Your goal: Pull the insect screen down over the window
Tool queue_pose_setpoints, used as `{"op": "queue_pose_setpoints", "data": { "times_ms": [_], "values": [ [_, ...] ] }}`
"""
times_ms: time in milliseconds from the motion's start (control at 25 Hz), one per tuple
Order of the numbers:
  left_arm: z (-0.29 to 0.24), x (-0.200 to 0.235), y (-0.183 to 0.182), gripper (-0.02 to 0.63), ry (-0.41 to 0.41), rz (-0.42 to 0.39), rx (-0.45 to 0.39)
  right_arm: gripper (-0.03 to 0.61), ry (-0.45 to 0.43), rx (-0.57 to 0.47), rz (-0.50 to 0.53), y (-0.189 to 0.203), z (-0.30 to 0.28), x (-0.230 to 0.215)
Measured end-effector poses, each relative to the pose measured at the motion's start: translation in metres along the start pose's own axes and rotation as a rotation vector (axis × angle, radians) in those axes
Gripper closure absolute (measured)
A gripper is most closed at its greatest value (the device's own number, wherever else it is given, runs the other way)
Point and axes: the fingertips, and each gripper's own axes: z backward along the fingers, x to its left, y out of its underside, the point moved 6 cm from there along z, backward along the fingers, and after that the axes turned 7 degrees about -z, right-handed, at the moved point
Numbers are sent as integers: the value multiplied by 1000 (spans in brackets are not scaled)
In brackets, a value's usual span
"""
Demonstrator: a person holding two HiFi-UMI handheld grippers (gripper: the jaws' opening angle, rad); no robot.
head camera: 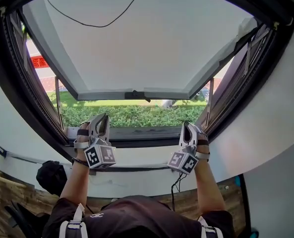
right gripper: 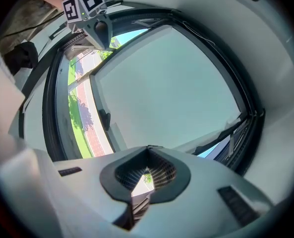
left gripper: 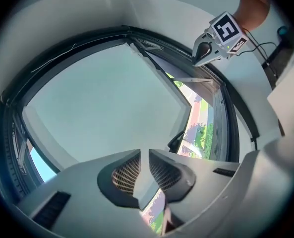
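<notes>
The left grey gripper's fingers stood slightly parted, empty; the right grey gripper's fingers were closed, empty, before the dark-framed window.

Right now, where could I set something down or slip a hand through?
The sill between the left gripper and right gripper is bare. The gap under the sash, above the hedge, lets a hand through. Both lower corners are crowded with grippers and stays.
</notes>
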Motion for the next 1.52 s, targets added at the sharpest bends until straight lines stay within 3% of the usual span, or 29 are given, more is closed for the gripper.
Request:
{"op": "queue_pose_setpoints", "data": {
  "times_ms": [160,360,560,840,1080,1320,1520],
  "values": [
    [2,1,-6,512,40,8,-16,537,-1,-14,-46,8,1,-17],
    [6,18,-12,509,17,8,-15,515,23,-57,-118,7,-5,-47],
    [17,55,-17,512,-16,50,-24,515,77,-99,-116,-1,-9,-84],
    [33,142,-24,522,-166,-58,-23,515,177,-203,-141,-40,-26,-150],
    [52,221,-52,522,-295,-165,-48,515,284,-284,-75,-78,-20,-213],
    [70,298,-77,523,-423,-196,-78,515,357,-342,-24,-108,-10,-256],
    [75,343,-86,523,-520,-316,-44,515,420,-359,38,-129,-5,-289]
  ]
}}
